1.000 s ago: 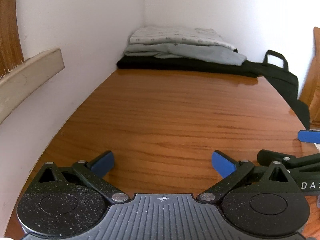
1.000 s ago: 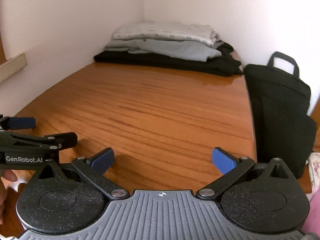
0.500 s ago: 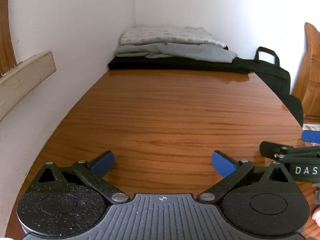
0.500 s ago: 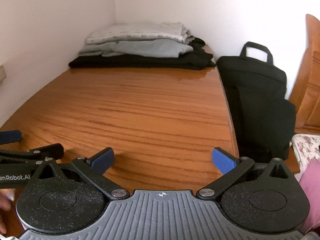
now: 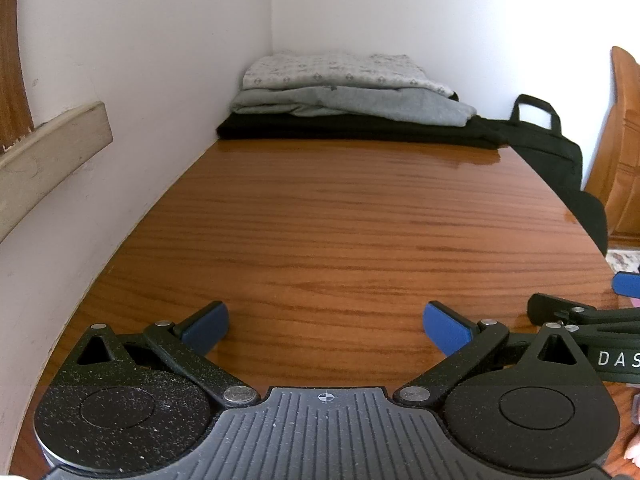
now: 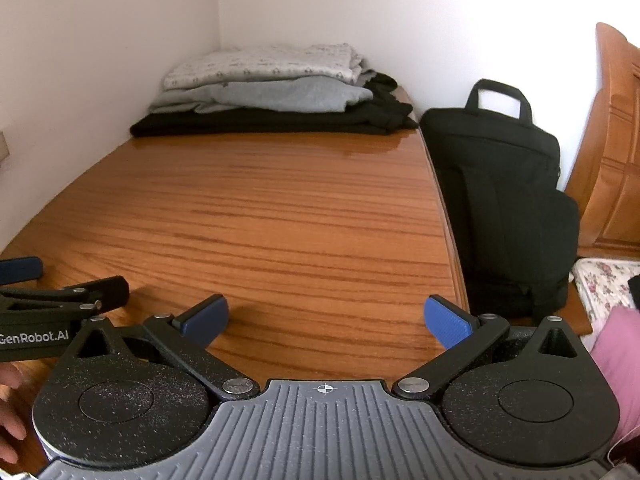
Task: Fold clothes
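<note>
Both my left hand-held gripper [image 5: 325,322] and right hand-held gripper [image 6: 326,320] gape wide and empty; the folded clothes [image 6: 268,88] sit stacked across the table [image 6: 280,216], where a careless reach could topple them.

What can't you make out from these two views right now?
- Black garment: mostly covered by the grey garment and patterned garment, both views.
- Bag: in the left view, its lower part is hidden behind the table.
- Right gripper: cut off by the left view's edge.
- Floral fabric: cut off at the right view's edge.
</note>
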`<state>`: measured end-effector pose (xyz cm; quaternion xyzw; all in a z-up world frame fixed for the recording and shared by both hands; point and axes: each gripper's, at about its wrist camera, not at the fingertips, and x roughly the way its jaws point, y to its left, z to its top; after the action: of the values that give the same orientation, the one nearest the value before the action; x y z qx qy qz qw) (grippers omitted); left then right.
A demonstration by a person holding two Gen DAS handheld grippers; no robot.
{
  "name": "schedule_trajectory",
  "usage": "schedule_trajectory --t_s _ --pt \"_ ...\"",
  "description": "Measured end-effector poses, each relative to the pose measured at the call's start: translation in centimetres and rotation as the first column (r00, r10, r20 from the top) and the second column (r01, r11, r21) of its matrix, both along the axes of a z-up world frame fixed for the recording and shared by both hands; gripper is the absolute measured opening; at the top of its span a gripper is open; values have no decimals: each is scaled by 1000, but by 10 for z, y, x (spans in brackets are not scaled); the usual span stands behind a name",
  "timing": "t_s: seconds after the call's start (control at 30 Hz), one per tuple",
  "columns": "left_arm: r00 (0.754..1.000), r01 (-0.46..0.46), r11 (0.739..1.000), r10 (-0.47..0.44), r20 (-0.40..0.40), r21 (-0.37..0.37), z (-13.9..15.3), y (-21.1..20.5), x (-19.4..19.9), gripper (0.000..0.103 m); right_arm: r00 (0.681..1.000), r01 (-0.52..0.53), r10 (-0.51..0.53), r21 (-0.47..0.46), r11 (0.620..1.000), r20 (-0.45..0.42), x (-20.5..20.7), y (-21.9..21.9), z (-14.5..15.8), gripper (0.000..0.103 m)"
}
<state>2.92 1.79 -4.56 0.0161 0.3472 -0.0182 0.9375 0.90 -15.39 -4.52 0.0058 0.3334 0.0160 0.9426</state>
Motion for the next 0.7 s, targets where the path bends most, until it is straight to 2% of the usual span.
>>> schedule_trajectory --t_s 0.7 --pt "1000 1 1000 -1 1 2 -1 1 0 103 1000 -5 5 2 1000 0 1 0 0 103"
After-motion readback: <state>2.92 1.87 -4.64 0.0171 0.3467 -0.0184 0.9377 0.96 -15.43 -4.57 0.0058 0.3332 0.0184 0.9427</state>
